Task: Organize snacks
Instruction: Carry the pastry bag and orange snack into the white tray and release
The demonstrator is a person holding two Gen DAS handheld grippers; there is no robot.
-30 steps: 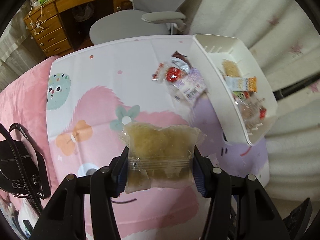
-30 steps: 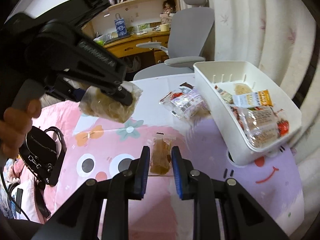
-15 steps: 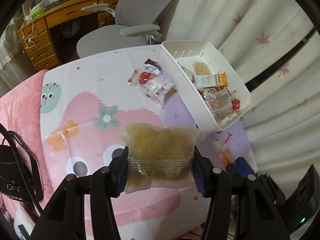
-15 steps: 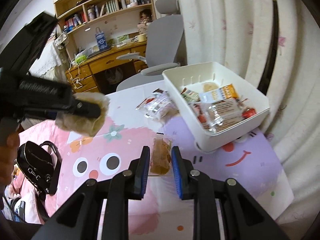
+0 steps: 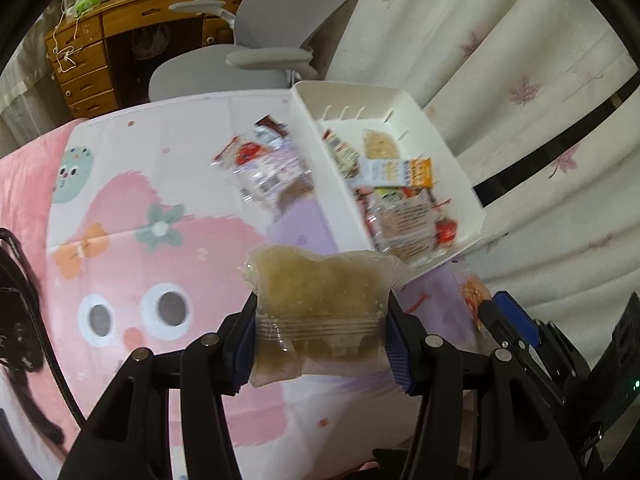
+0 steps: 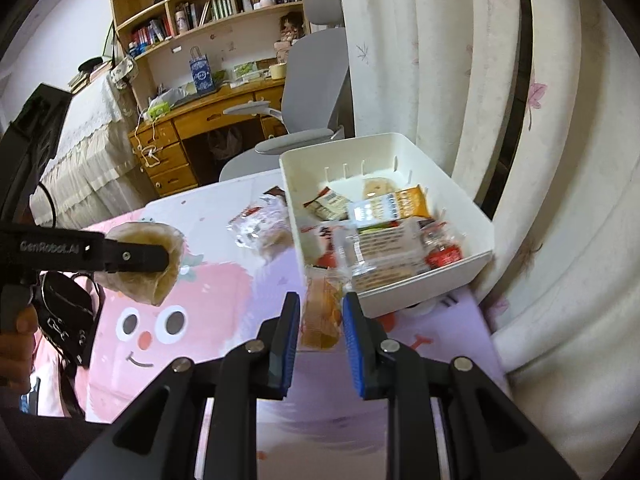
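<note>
1. Clear plastic pouch of pale brown snack (image 5: 320, 300) sits clenched between my left fingers (image 5: 394, 344), above the pink cartoon-print surface (image 5: 132, 240).
2. My right fingers (image 6: 354, 336) grasp a small orange wrapped snack (image 6: 322, 312), just beside the white plastic bin (image 6: 416, 284).

My feeds: soft daylight through curtains (image 6: 440, 60), no harsh shadows. Fisheye bends edges, black corners. Motion blur smears snacks in bin (image 5: 472, 184).

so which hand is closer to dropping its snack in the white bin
Right, likely. The right gripper holds its orange snack just at the white bin near wall; the left gripper with its clear packet sits farther back.
</note>
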